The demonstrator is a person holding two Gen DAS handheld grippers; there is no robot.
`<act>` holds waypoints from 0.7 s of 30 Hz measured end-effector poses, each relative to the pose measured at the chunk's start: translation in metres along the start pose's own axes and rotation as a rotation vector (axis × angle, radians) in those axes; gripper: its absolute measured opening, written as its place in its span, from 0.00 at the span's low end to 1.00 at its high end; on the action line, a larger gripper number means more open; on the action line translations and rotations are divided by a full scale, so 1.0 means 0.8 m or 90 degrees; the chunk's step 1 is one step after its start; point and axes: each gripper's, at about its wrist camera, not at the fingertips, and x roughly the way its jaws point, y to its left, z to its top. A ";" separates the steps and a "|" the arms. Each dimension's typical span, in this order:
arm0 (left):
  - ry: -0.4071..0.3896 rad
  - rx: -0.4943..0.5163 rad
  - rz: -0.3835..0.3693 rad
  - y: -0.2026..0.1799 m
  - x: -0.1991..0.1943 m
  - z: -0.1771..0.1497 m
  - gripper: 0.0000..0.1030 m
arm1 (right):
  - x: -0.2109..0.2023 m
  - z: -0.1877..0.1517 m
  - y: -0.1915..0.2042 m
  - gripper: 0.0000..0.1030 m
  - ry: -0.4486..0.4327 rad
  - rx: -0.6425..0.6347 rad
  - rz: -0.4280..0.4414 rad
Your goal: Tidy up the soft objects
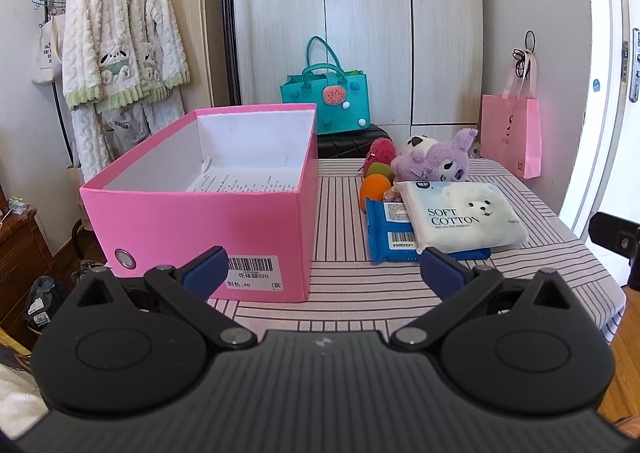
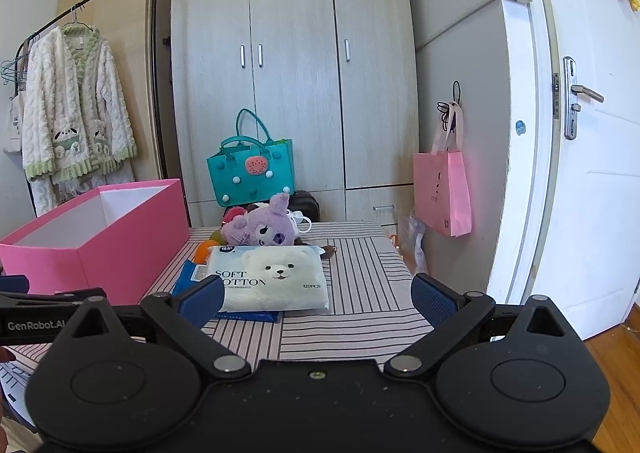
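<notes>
An open pink box [image 1: 192, 221] stands on the striped table at the left, with only a printed paper inside; it also shows in the right wrist view [image 2: 104, 249]. To its right lie a white SOFT COTTON pack [image 1: 468, 215] on a blue pack [image 1: 386, 233], an orange ball [image 1: 374, 189], a red fuzzy toy [image 1: 380, 153] and a purple plush [image 1: 436, 161]. The white pack [image 2: 272, 279] and purple plush [image 2: 262, 229] show in the right wrist view. My left gripper [image 1: 322, 273] is open and empty in front of the box. My right gripper [image 2: 316, 297] is open and empty, just short of the white pack.
A teal bag [image 1: 326, 101] sits on a black case behind the table. A pink paper bag [image 2: 442, 193] hangs on the wardrobe at the right. A clothes rack with a fluffy robe [image 1: 120, 33] stands at the left. The table's right edge [image 1: 592, 253] drops to a wooden floor.
</notes>
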 end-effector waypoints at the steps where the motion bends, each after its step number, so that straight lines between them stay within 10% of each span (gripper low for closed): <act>1: 0.000 0.001 0.001 0.000 0.000 0.000 1.00 | 0.000 0.000 0.000 0.98 0.000 0.000 -0.001; 21: 0.013 -0.005 0.001 0.003 0.003 -0.003 1.00 | 0.000 -0.002 -0.001 0.99 0.001 0.000 -0.010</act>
